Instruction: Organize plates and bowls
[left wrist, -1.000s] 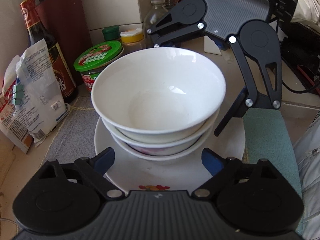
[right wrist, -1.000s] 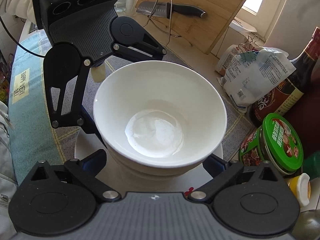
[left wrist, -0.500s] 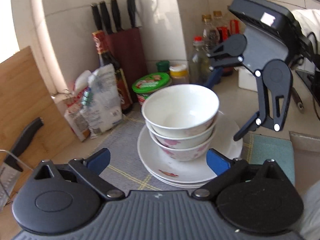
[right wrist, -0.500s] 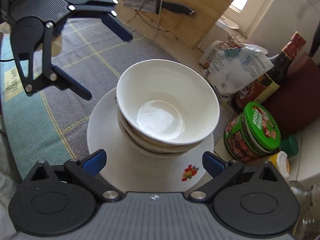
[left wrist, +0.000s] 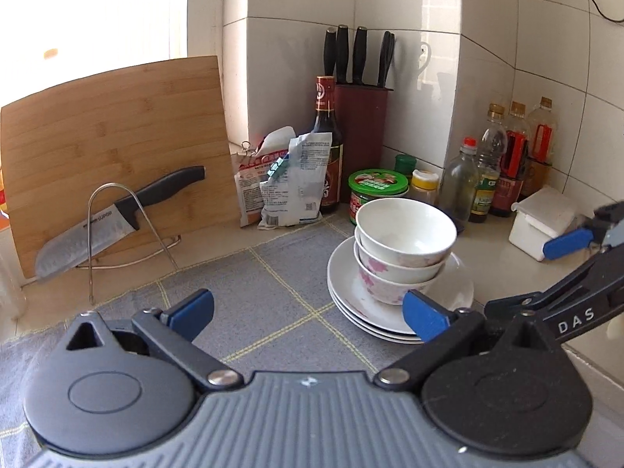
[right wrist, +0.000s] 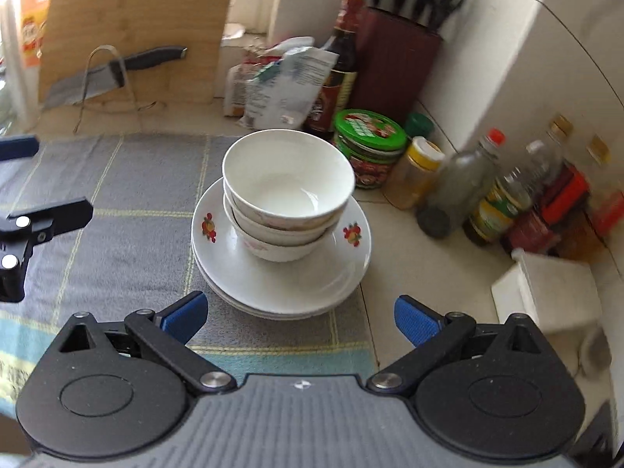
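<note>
Three white bowls (left wrist: pixel 405 234) sit nested on a short stack of white plates (left wrist: pixel 339 273) with small fruit prints, on a grey checked mat. My left gripper (left wrist: pixel 308 312) hovers open in front of the stack and left of it, with nothing between its blue pads. From the other side, my right gripper (right wrist: pixel 300 319) is open and empty, just short of the plates (right wrist: pixel 273 284) and bowls (right wrist: pixel 288 191). In the left wrist view a blue fingertip (left wrist: pixel 567 242) of the right gripper enters at the right edge. The right wrist view shows the left gripper's fingers (right wrist: pixel 50 214) at the left edge.
A bamboo cutting board (left wrist: pixel 117 148) leans at the back left, with a knife (left wrist: pixel 117 218) on a wire rack. Behind the stack stand snack bags (left wrist: pixel 284 191), a soy sauce bottle (left wrist: pixel 327 144), a knife block (left wrist: pixel 362 132), a green-lidded jar (left wrist: pixel 376 191), several bottles (left wrist: pixel 491 171) and a white box (left wrist: pixel 542 226).
Both grippers have drawn back and up from the stack and rolled toward level. The left jaws have spread wider. The bowls and plates stay put.
</note>
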Action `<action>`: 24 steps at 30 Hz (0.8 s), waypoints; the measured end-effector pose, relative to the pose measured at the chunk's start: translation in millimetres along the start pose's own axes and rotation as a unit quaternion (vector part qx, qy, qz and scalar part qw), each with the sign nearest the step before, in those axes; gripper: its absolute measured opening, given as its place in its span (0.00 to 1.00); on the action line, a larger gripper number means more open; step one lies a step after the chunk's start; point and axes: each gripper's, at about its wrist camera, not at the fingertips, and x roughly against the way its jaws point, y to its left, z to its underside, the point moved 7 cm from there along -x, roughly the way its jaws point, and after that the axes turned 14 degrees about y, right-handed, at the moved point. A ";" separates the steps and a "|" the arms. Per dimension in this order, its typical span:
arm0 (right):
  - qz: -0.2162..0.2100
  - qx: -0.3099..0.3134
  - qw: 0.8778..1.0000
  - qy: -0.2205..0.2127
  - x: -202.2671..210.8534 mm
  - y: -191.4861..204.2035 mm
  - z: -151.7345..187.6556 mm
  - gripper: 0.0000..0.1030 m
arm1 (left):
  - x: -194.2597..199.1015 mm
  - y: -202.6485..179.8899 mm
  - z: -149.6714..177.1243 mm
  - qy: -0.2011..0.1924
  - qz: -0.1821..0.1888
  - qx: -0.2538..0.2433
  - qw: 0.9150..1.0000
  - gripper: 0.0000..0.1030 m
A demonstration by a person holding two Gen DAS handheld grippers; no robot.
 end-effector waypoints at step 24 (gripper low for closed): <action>-0.004 -0.097 0.994 -0.053 50.0 -2.4 28.2 1.00 | 31.3 -20.9 7.2 0.037 -0.022 0.028 0.999 0.99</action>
